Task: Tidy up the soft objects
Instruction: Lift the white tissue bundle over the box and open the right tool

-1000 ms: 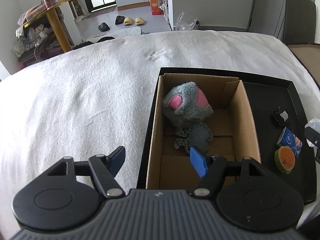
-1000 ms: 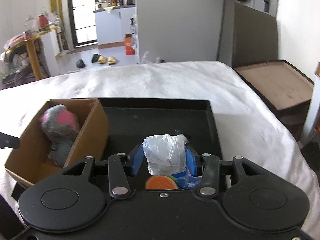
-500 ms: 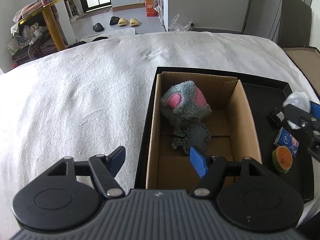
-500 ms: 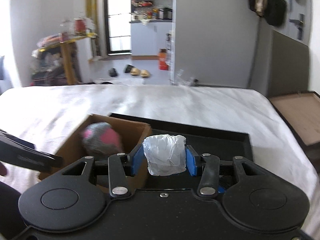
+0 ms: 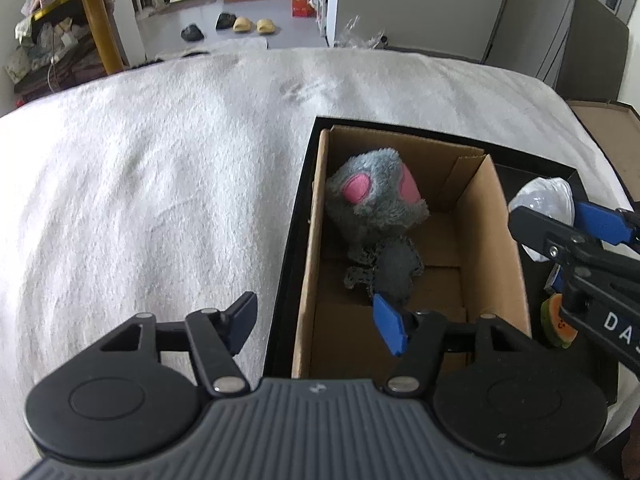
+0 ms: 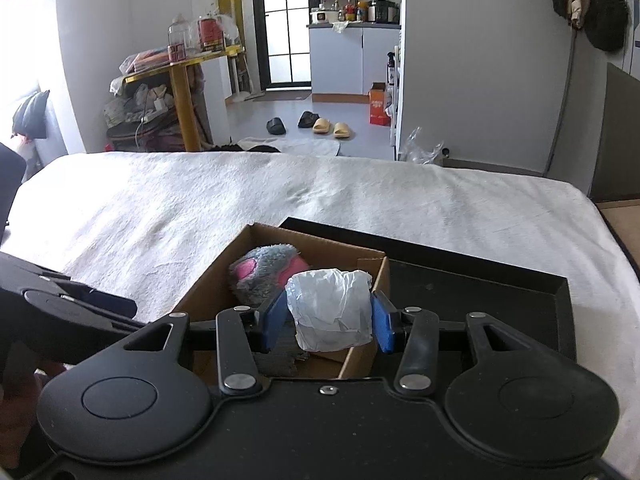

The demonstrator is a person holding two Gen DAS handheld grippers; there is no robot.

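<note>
A cardboard box (image 5: 496, 240) stands in the left part of a black tray (image 5: 296, 216) on a white bed. A grey and pink plush toy (image 5: 376, 204) lies inside the box; it also shows in the right wrist view (image 6: 260, 272). My right gripper (image 6: 329, 322) is shut on a crumpled white plastic wad (image 6: 330, 314) and holds it in the air above the box's right wall (image 6: 362, 348). In the left wrist view the wad (image 5: 540, 200) hangs just right of the box. My left gripper (image 5: 316, 324) is open and empty over the box's near left edge.
In the tray right of the box lie an orange round toy (image 5: 558, 322) and a small blue packet (image 5: 554, 278), partly hidden by my right gripper. The white bedcover (image 5: 140, 184) spreads to the left. A brown surface (image 5: 608, 124) lies beyond the bed's right edge.
My right gripper has lifted the white wad out of the tray and carried it left, to above the box's right wall. My left gripper has stayed open near the box's near edge.
</note>
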